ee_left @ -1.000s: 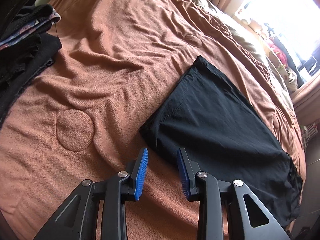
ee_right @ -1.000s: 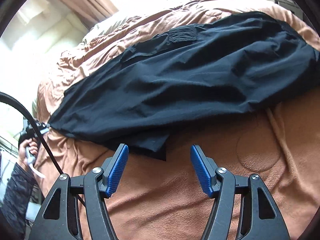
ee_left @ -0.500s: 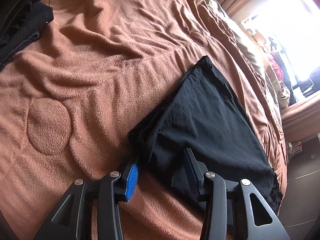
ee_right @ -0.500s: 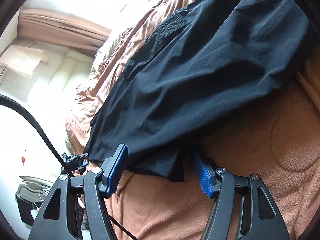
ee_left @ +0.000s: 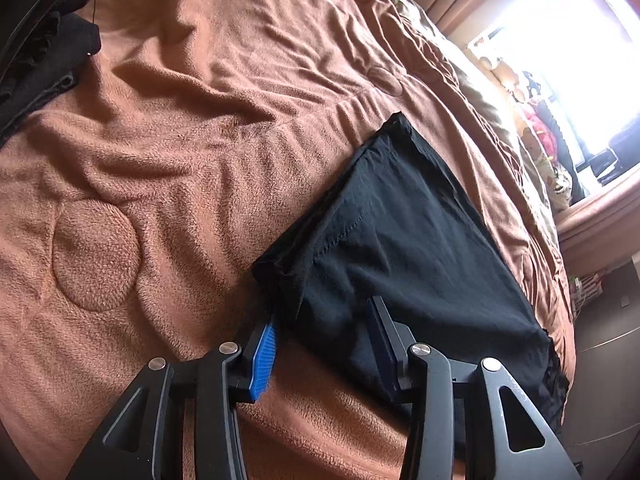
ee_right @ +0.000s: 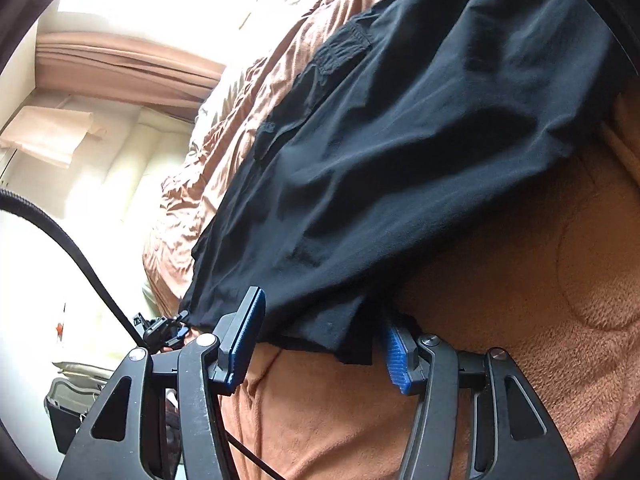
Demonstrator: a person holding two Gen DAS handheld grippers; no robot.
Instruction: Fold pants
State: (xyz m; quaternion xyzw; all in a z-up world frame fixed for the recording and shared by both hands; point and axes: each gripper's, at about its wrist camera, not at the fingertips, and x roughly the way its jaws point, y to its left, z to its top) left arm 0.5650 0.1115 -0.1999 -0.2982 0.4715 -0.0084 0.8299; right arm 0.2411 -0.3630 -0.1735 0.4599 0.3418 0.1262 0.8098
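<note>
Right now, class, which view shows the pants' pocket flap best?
The right wrist view: the pocket flap lies in plain sight on the pants. The left wrist view shows only plain black cloth and a stitched seam, no flap.

Matt black woven cloth with stitched seams on the pants (ee_left: 404, 248), lightly creased. Fuzzy, napped orange-brown fleece on the blanket (ee_left: 168, 168), rumpled, with a pressed round patch. Matt black plastic on the left gripper (ee_left: 324, 344) and right gripper (ee_right: 320, 344), with shiny metal rivets and ribbed blue rubbery pads (ee_right: 394, 360). Pleated beige cloth for the curtain (ee_right: 120, 72).
</note>
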